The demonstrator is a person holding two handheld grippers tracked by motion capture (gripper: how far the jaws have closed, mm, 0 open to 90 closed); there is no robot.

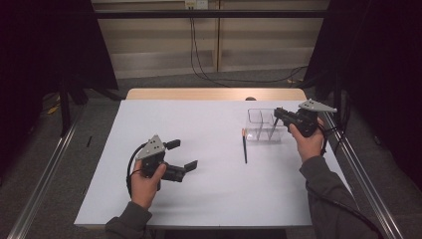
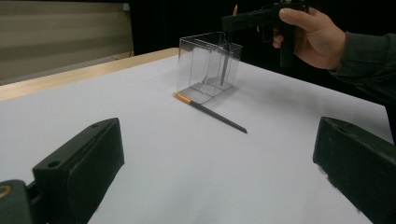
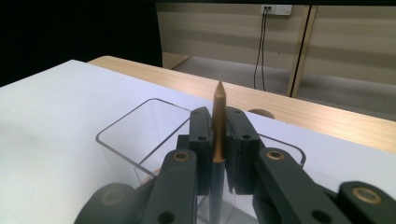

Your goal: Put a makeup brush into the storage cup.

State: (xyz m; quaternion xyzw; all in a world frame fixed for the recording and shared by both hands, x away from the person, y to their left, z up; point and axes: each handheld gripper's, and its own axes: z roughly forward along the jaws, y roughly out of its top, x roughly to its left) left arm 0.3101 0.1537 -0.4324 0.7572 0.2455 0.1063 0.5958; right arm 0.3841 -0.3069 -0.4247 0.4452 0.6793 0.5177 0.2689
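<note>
While the right gripper (image 3: 218, 154) clamps a light, stiff pencil (image 3: 218, 121) upright over the fragile clear box (image 1: 265, 125) near the table's (image 1: 209, 199) far right corner, the left gripper (image 1: 180, 155) rests open; a second pencil (image 1: 244, 146) lies just beside the box, best pinched mid-shaft.

Left gripper (image 1: 179, 155) jaws spread wide, right gripper (image 3: 218, 135) apparently clamped tight

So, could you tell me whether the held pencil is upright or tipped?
Roughly upright: the right gripper clamps the pencil point-up, its lower end inside the clear box.
</note>
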